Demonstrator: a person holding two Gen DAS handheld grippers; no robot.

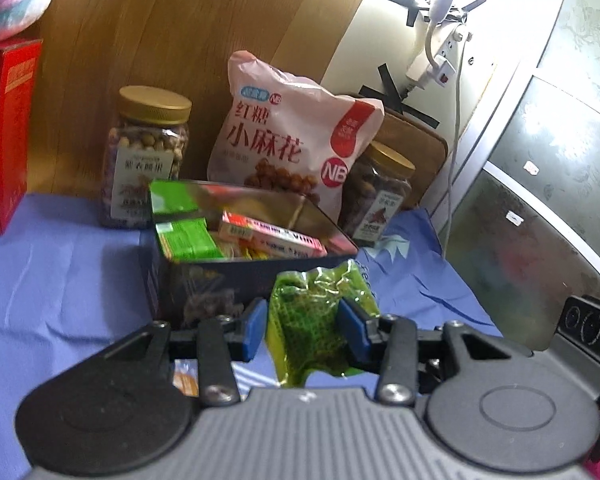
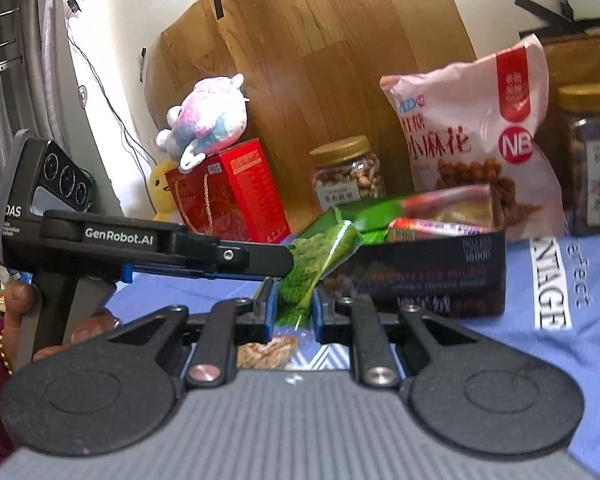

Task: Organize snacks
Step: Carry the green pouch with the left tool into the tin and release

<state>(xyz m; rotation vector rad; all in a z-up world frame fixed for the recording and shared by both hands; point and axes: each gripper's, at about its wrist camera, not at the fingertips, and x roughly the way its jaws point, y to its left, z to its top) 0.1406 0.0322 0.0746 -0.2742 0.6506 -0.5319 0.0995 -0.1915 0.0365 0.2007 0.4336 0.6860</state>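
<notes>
My left gripper and right gripper both pinch one green snack packet, lifted above the blue cloth just before the open snack tin

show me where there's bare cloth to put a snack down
Bare blue cloth lies between the red box and the tin, and right of the tin. Behind the tin it is crowded: two jars and a pink bag.

Green snack packet, pink bag with red lettering, gold-lidded jars, red box, blue cloth
</notes>
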